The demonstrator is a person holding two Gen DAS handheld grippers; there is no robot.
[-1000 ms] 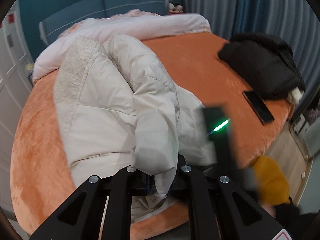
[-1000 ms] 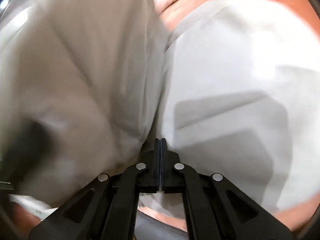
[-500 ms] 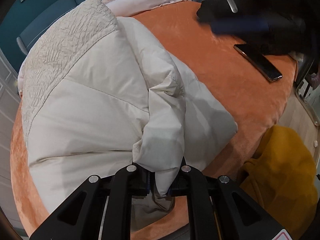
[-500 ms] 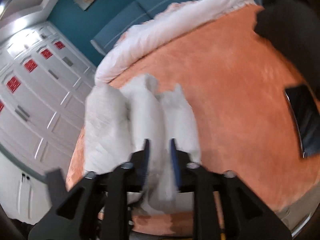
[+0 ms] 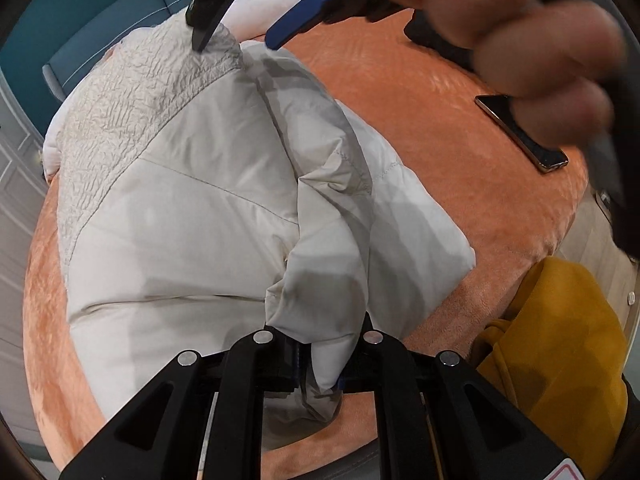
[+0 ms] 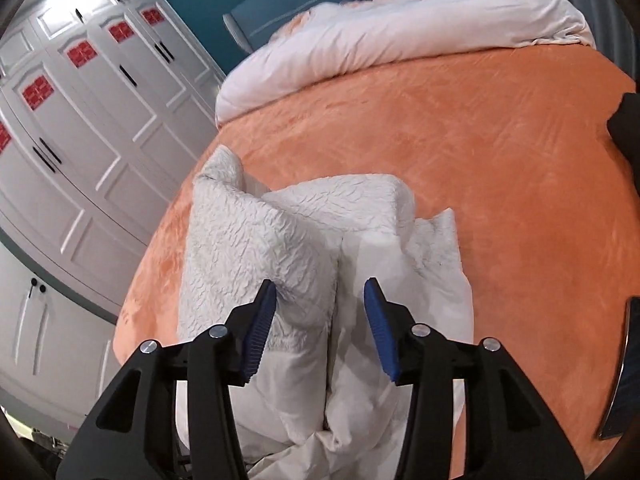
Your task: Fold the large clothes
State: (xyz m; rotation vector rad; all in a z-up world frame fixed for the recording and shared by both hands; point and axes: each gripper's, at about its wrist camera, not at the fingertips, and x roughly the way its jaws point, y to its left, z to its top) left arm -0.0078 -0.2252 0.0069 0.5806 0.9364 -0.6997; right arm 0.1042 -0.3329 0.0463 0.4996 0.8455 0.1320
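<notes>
Right gripper let go of the jacket

The right gripper (image 6: pixel 320 324) had just opened, nothing clamped; the left gripper (image 5: pixel 320 360) was clamped on a sleeve (image 5: pixel 320 300). The jacket (image 5: pixel 180 208) lay on the bed (image 5: pixel 460 128), one flap folded; the sleeve was likely next.

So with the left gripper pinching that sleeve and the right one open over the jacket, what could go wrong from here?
1. The left gripper pinches only the sleeve end; a tug may unroll the puffy cream jacket.
2. The right gripper, whose jaws have just been opening, hangs clear of the fabric, so the quilted collar fold could spring back.
3. The phone lies near the bed edge; dragged fabric might push it off.
</notes>
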